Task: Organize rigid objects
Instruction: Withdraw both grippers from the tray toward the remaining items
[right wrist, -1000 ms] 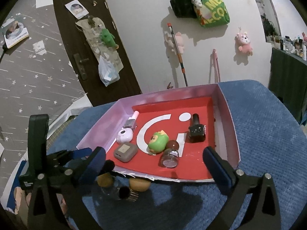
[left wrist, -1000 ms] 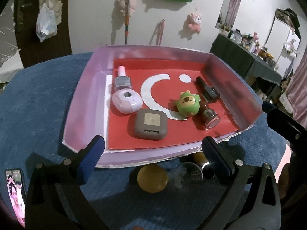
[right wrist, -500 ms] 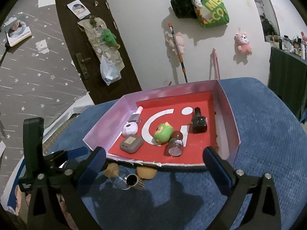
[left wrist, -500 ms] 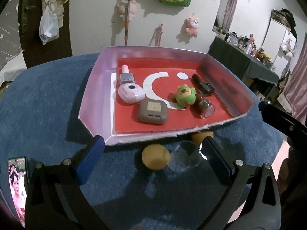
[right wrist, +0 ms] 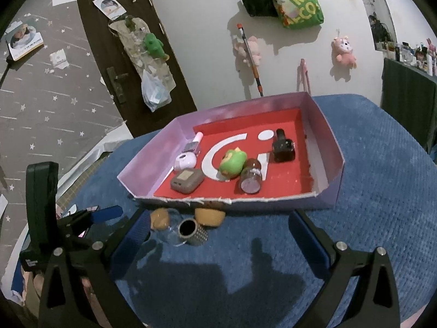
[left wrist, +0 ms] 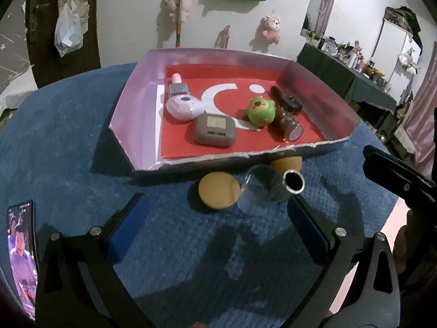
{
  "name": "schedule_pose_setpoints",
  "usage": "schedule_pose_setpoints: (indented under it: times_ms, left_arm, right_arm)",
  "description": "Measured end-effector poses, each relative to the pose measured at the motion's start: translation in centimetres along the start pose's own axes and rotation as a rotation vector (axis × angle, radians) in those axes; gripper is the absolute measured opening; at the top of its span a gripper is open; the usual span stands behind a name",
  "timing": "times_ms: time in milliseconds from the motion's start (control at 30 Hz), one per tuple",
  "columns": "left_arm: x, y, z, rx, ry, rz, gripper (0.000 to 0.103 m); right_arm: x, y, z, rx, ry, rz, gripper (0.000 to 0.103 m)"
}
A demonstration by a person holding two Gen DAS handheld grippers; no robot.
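A pink-walled tray (left wrist: 136,101) (right wrist: 153,158) with a red floor holds a green frog toy (left wrist: 259,110) (right wrist: 232,161), a grey case (left wrist: 214,129) (right wrist: 187,180), a lilac round gadget (left wrist: 183,106), a pink-capped bottle (left wrist: 177,86), a dark bottle (left wrist: 285,99) (right wrist: 282,146) and a lying jar (left wrist: 291,129) (right wrist: 250,180). In front of the tray lie a clear glass jar (left wrist: 256,194) (right wrist: 169,235), a tan cork lid (left wrist: 218,194) (right wrist: 159,218), a second cork piece (left wrist: 286,162) (right wrist: 210,216) and a metal-rimmed tube (left wrist: 293,186) (right wrist: 191,231). My left gripper (left wrist: 218,225) and right gripper (right wrist: 218,232) both stand open and empty, near these loose pieces.
Everything rests on a blue textured cloth (left wrist: 68,150) (right wrist: 382,177). A phone (left wrist: 20,254) with a lit screen lies at the left. The right gripper's body (left wrist: 396,180) shows at the left view's right edge. Behind are a wall with plush toys and a dark door (right wrist: 123,68).
Both grippers have pulled back from the tray, so it looks farther off and the jar, cork lids and tube lie fully in view. Nothing was grasped.
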State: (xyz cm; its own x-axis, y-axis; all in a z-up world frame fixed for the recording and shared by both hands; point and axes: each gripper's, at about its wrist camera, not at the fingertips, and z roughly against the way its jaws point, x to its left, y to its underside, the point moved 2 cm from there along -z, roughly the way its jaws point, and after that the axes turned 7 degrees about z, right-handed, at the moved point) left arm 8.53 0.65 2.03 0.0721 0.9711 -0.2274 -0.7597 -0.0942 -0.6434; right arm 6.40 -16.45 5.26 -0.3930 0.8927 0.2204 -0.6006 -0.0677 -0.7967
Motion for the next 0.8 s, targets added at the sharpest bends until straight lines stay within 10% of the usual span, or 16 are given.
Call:
schedule_pose_setpoints:
  times_ms: [233, 500, 800]
  left_arm:
    - [1.0, 1.0, -0.6, 0.028, -0.013, 0.023, 0.102]
    - [1.5, 1.1, -0.9, 0.023, -0.029, 0.013, 0.101]
    - [2.3, 0.9, -2.3, 0.062, -0.019, 0.04, 0.091]
  right_arm:
    - [0.2, 1.0, -0.5, 0.026, 0.013, 0.0, 0.099]
    - [0.1, 1.7, -2.1, 0.094, 0.036, -0.003, 0.069]
    - [-0.5, 1.1, -4.1, 0.141, 0.079, -0.009, 0.068]
